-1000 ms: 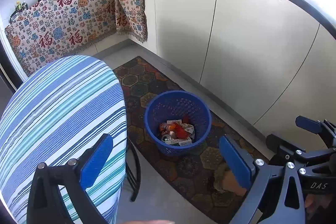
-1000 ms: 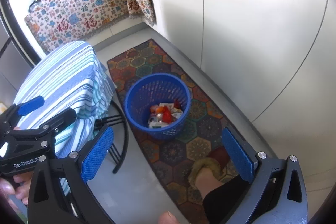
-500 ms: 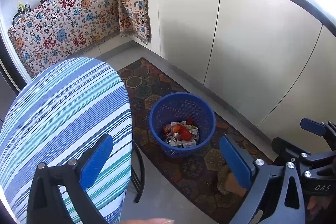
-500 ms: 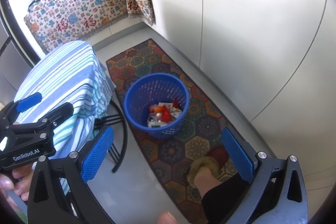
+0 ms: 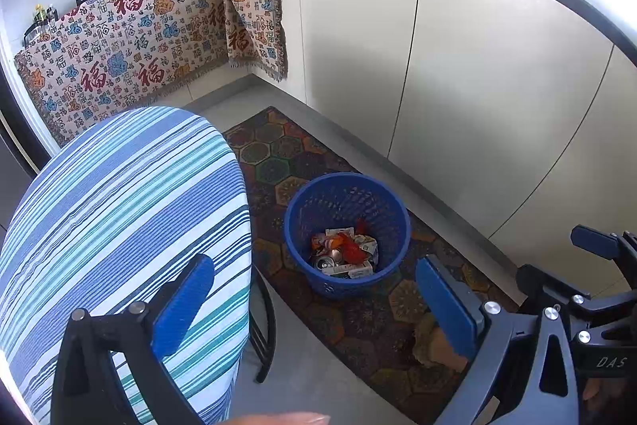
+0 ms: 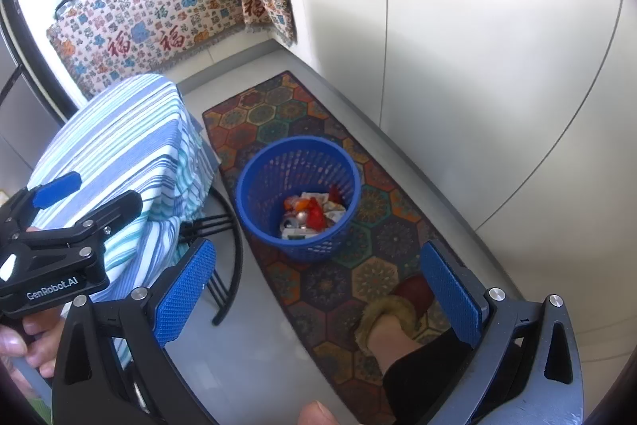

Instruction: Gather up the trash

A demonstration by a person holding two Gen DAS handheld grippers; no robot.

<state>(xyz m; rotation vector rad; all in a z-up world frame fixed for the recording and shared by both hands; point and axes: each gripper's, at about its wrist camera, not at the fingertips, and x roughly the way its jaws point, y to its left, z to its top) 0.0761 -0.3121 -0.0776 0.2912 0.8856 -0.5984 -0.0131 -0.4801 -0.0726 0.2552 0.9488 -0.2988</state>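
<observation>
Both the left tongs (image 5: 314,305) and right tongs (image 6: 318,289) hang with jaws wide apart and empty above a blue mesh wastebasket (image 6: 296,162) of wrappers and a crushed can (image 5: 329,259), standing mid-rug on the patterned floor runner (image 6: 374,277) beside a striped-cloth tabletop (image 5: 119,202).

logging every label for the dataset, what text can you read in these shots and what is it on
"GenRobot.AI": on the body of the left gripper, seen in the right wrist view.
"DAS": on the body of the right gripper, seen in the left wrist view; the edge cuts it off.
"福": large red character repeated on the patterned cloth over the counter.
Packaging in the blue basket: print too small to read.
</observation>
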